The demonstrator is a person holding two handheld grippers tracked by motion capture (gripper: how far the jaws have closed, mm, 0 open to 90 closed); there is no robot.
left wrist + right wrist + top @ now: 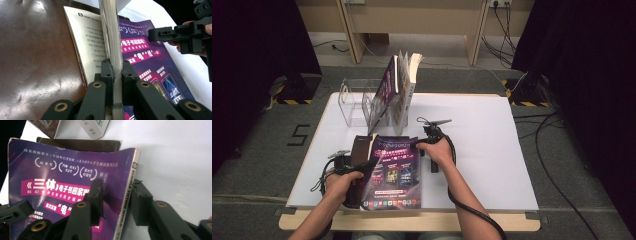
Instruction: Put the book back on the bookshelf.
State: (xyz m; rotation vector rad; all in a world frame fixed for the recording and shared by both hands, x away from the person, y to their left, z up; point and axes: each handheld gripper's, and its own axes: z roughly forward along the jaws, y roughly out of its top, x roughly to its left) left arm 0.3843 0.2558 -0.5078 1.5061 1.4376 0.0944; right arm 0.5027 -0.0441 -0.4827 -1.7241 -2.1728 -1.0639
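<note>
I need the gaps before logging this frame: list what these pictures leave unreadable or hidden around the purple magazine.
- Purple magazine: lower cover in the right gripper view hidden by the right gripper.
- Left gripper: what the page block it pinches reads, edge-on in its own view.
- Brown cover: any title, glare, left gripper view.
- Standing books: titles too small, high view.

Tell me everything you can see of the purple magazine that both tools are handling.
The purple magazine is a thick glossy paperback. Its cover carries pink banners with white Chinese text, and the white spine reads "SCIENCE FICTION WORLD". It lies near the front edge of the white table, partly over a brown book. The left tool is shut on the edge of its pages, lifting them so a printed page shows. The right tool straddles the spine edge, where the cover bends upward.
</note>
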